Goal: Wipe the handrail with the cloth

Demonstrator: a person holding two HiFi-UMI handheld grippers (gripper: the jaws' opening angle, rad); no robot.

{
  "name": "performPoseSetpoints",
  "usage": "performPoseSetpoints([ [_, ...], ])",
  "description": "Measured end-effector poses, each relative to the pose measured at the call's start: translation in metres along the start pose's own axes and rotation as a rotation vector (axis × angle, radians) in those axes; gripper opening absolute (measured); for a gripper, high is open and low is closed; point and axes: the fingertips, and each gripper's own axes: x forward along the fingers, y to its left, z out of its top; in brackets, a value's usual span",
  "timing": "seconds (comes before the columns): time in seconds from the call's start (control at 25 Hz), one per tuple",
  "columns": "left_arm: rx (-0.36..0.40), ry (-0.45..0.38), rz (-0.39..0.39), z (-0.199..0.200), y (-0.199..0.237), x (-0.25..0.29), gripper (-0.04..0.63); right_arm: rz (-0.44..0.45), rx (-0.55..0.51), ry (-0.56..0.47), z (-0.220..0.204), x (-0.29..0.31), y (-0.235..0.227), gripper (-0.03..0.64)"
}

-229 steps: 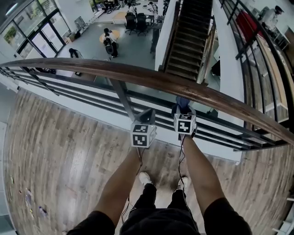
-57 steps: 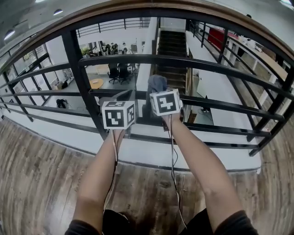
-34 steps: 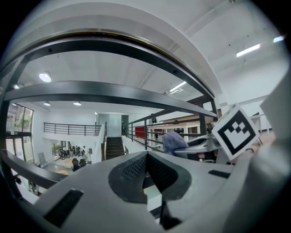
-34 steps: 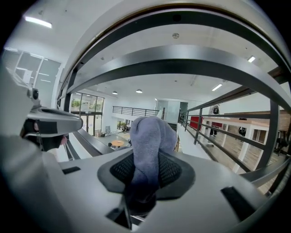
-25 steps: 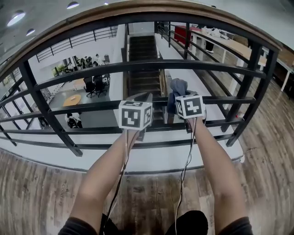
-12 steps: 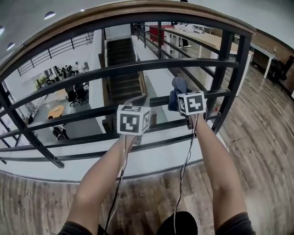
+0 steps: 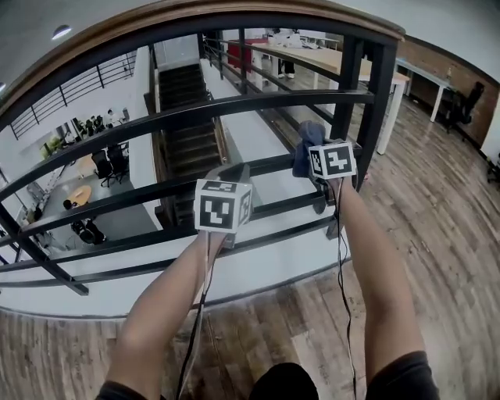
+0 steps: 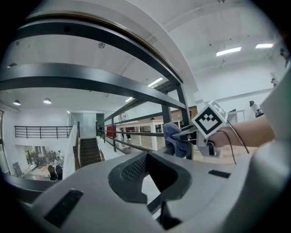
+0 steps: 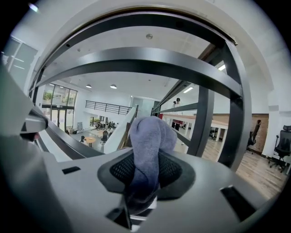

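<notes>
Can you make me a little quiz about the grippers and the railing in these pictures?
1. True or false: the left gripper holds the blue-grey fabric cloth.
2. What is the floor made of? A carpet, B wooden planks, C grass.
3. Fill in: the curved top handrail is brown ____.

Key:
1. False. The right gripper is shut on the cloth; the left gripper is open and empty.
2. B
3. wood
</notes>
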Motion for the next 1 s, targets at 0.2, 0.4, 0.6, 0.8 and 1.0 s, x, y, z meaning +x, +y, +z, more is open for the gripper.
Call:
performPoseSetpoints([
  [0.2,-0.023,-0.012,-0.023,0.0,-0.019,0.016,-0.002,-0.049,0.003,0.021,-0.01,0.005,-0.04,0.115],
  [0.4,0.011,-0.017,-0.036,0.003,-0.033,0.024,-0.002,-0.12,0.009,0.032,-0.014,0.007,-0.08,0.115],
  [0.6,0.005,-0.002,-0.045,-0.003,-0.034,0.023,-0.002,-0.144,0.008,0.053,-0.019,0.009,-0.098,0.115],
  [0.8,-0.021,0.003,-0.03,-0.008,-0.016,0.007,-0.002,-0.204,0.043,0.026,-0.019,0.006,-0.1,0.115],
  [1.0,-0.066,-0.039,0.034,-0.018,0.01,-0.025,-0.002,-0.208,-0.003,-0.158,0.016,-0.02,-0.034,0.115],
])
